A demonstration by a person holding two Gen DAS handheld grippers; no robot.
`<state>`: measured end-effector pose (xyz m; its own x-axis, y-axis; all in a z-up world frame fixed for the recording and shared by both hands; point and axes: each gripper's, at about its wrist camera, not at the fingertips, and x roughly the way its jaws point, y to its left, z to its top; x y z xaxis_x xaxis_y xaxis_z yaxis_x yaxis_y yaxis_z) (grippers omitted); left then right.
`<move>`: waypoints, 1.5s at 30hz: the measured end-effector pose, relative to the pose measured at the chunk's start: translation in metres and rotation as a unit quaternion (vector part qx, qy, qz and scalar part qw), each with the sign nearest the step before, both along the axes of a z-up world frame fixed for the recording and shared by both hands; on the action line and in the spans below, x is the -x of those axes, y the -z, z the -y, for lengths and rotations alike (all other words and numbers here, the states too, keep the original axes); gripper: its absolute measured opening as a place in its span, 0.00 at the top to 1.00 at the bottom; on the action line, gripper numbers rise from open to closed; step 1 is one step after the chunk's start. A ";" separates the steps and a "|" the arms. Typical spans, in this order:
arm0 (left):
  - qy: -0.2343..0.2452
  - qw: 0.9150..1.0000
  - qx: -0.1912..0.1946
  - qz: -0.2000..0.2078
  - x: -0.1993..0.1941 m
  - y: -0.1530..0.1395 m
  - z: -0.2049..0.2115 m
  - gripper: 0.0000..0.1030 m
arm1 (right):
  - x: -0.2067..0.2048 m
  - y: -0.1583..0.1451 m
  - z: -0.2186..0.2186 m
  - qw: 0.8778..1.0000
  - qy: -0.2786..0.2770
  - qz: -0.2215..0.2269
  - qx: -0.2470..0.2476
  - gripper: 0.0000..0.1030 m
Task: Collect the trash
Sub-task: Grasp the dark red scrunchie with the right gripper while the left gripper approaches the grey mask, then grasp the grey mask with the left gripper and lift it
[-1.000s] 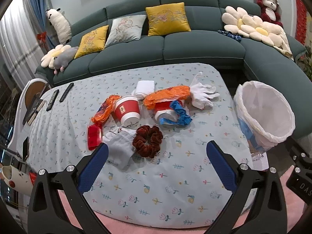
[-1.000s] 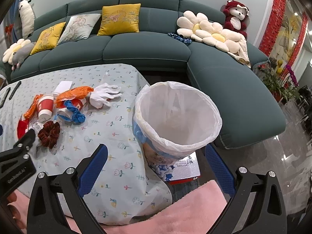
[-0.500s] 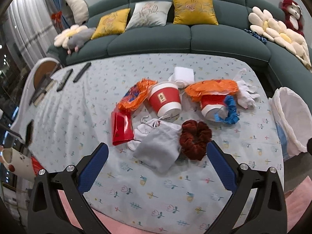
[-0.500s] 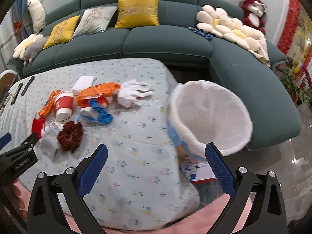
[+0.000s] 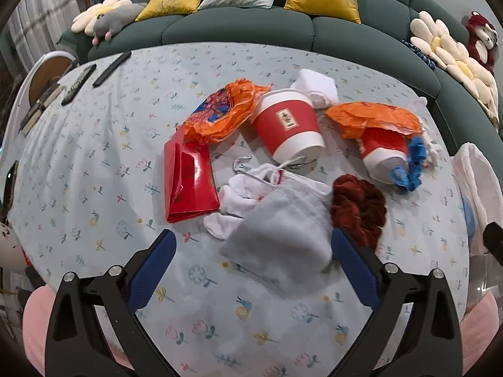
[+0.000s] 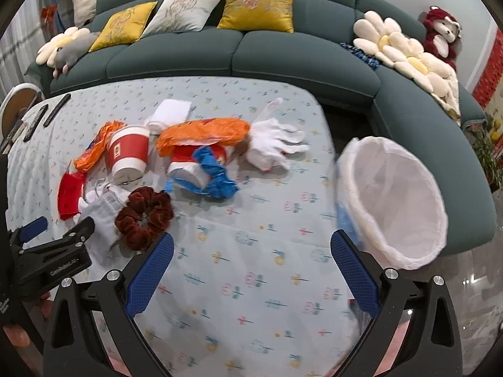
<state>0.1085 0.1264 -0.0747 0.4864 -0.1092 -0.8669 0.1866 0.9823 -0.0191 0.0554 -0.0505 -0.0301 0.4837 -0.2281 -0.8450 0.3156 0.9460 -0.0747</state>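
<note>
Trash lies in a heap on the flowered tablecloth (image 5: 94, 163): a red paper cup (image 5: 287, 124) on its side, a second red cup (image 5: 382, 152) under an orange wrapper (image 5: 374, 117), another orange wrapper (image 5: 224, 114), a red packet (image 5: 188, 183), a grey pouch (image 5: 283, 235), a dark red scrunchie (image 5: 358, 209), a blue scrap (image 6: 213, 172) and white gloves (image 6: 276, 144). My left gripper (image 5: 253, 267) is open and empty, its fingers to either side of the grey pouch's near end. My right gripper (image 6: 251, 265) is open and empty above bare cloth. The white-lined bin (image 6: 393, 201) stands right of the table.
A white folded cloth (image 5: 316, 86) lies behind the cups. Two remotes (image 5: 94, 73) lie at the table's far left. A green sofa (image 6: 283, 56) with cushions and plush toys runs behind and to the right. Pink carpet (image 5: 34, 320) shows at the near edge.
Both grippers have moved left and closer to the table. The left one now hangs low over the grey pouch; the right view has swung from the bin toward the trash heap.
</note>
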 end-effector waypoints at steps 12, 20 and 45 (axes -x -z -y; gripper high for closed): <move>0.002 0.996 0.059 -0.070 -0.017 0.026 -0.008 0.44 | -0.054 0.045 -0.031 0.996 0.001 -0.030 -0.078 0.20; 0.000 0.994 0.079 -0.080 -0.019 0.027 -0.021 0.88 | -0.075 0.074 -0.057 0.993 -0.031 -0.064 -0.092 0.50; -0.006 0.994 0.074 -0.085 -0.016 0.023 -0.001 0.41 | -0.030 0.030 -0.029 0.993 -0.047 -0.018 -0.109 0.91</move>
<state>0.1246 0.1278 -0.0980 0.3363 -0.2375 -0.9113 0.1575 0.9682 -0.1942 0.0854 -0.0220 -0.0601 0.4625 0.0069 -0.8866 0.2263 0.9659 0.1255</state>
